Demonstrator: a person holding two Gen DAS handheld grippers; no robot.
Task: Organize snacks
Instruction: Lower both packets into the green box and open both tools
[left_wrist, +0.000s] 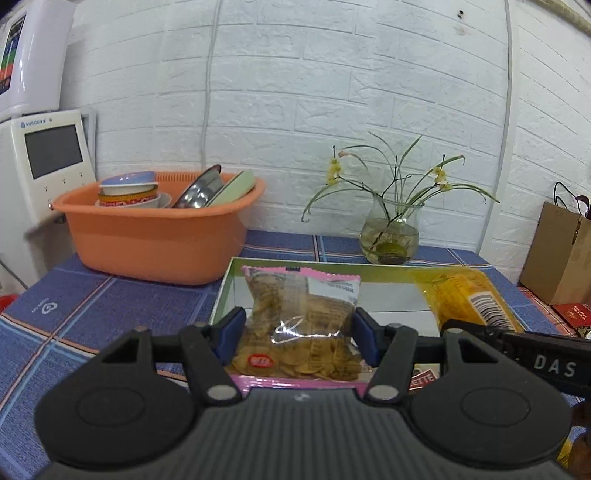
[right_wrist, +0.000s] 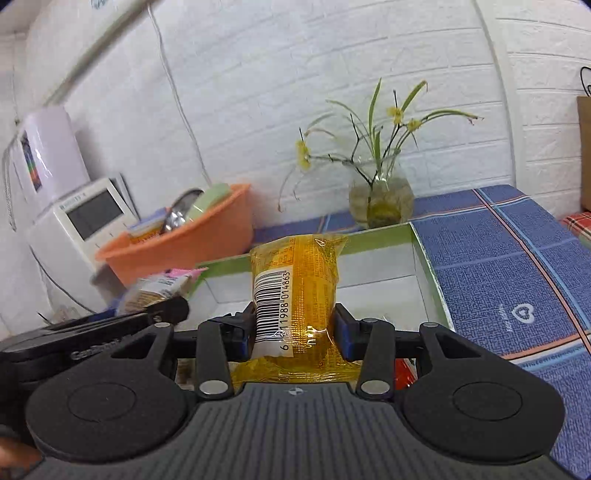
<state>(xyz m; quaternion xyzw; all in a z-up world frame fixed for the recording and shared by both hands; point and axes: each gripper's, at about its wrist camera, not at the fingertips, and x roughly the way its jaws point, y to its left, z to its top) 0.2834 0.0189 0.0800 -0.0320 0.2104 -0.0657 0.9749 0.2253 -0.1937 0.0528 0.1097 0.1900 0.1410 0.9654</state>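
Observation:
My left gripper is shut on a clear pink-edged bag of round yellow crackers, held above the near side of a shallow green-rimmed box. My right gripper is shut on a yellow packet with a barcode, held over the same green-rimmed box. The yellow packet also shows at the right of the left wrist view. The cracker bag shows at the left of the right wrist view. The box floor that shows is white and bare.
An orange basin of bowls and plates stands back left beside a white appliance. A glass vase with a plant stands behind the box. A brown paper bag stands far right. The blue checked tablecloth spreads right of the box.

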